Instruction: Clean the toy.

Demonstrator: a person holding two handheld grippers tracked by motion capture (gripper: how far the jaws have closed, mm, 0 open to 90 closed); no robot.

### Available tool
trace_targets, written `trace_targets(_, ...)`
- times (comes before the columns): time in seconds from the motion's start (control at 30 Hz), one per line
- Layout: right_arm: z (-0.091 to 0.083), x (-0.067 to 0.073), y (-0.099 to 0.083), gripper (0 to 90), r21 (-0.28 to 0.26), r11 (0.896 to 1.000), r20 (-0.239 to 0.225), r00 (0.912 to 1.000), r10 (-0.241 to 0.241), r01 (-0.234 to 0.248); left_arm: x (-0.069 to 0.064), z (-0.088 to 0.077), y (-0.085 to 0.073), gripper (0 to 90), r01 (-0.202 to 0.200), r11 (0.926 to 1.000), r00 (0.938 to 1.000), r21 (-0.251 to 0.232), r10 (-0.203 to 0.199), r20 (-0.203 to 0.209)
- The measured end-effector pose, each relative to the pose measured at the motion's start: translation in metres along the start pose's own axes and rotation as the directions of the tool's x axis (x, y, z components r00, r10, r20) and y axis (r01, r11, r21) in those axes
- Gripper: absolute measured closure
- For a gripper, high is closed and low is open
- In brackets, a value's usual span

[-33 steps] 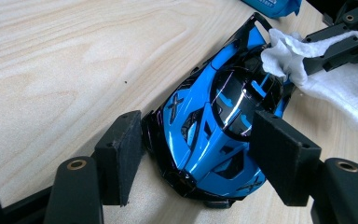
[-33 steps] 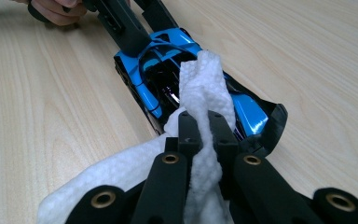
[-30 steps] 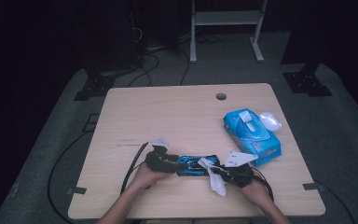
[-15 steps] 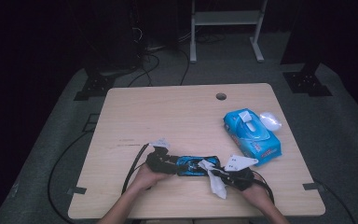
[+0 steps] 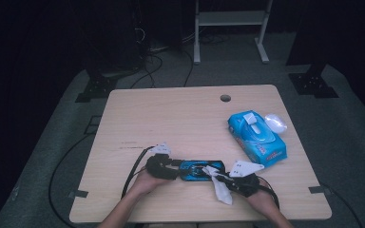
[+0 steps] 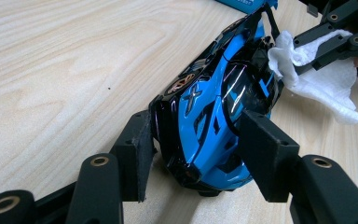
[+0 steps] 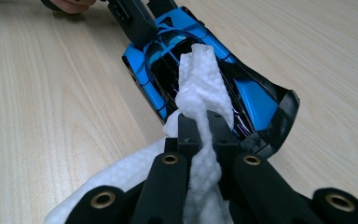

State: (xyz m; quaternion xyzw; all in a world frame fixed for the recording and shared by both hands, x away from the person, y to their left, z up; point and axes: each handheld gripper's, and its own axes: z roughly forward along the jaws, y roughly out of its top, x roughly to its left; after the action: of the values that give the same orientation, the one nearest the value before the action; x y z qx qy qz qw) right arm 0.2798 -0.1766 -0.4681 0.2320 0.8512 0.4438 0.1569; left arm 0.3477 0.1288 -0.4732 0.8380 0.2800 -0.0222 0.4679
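A blue and black toy car (image 5: 197, 169) lies on the wooden table (image 5: 180, 118) near its front edge. My left gripper (image 6: 198, 135) holds the car's (image 6: 205, 116) nose end; its jaws have just been closing, and the pads now press on both flanks. My right gripper (image 7: 200, 126) is shut on a white wipe (image 7: 198, 84), which lies draped over the car's (image 7: 256, 102) dark cabin roof. From above, the left gripper (image 5: 176, 167) and right gripper (image 5: 223, 178) face each other across the car, and the wipe (image 5: 221, 190) hangs toward the table edge.
A blue pack of wet wipes (image 5: 256, 137) lies at the right side of the table, a white rounded object (image 5: 275, 122) just behind it. A cable hole (image 5: 225, 98) sits near the far edge. Black cables trail off the front left.
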Motion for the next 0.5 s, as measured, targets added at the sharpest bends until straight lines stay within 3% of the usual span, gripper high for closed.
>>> trace_targets(0.17,-0.0004,0.0003,-0.0006,85.6,-0.001,1.0,-0.005,1.0,0.005,-0.005,-0.0021,-0.0002,-0.0003,46.6,-0.038,0.9992,0.9992,-0.012,0.037,-0.01)
trace_targets(0.5,-0.0019,0.0029,0.0001,85.5,0.015,1.0,-0.01,0.9999,-0.002,0.002,-0.0097,-0.0038,-0.0012,51.4,-0.124,0.9913,0.9916,-0.043,0.122,-0.042)
